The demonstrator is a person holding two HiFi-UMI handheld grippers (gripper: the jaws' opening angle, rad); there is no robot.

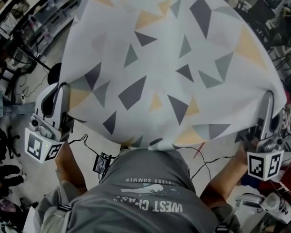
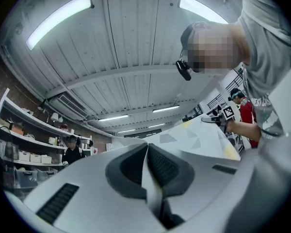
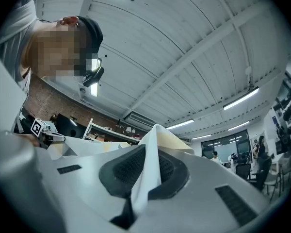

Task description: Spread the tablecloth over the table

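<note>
A white tablecloth (image 1: pixel 169 62) printed with grey and orange triangles billows in the air ahead of me, filling most of the head view. My left gripper (image 1: pixel 63 89) is shut on its near left corner, and the cloth edge (image 2: pixel 150 178) shows pinched between the dark pads. My right gripper (image 1: pixel 267 97) is shut on the near right corner, where a fold of cloth (image 3: pixel 148 174) stands up between its pads. Both grippers point slightly upward. The table is hidden under the cloth.
Shelves with boxes (image 1: pixel 34 13) stand at the far left. Cables and a small black device (image 1: pixel 102 163) lie on the floor by my feet. Chairs and clutter (image 1: pixel 281 13) crowd the far right. People stand in the room's background (image 2: pixel 72 152).
</note>
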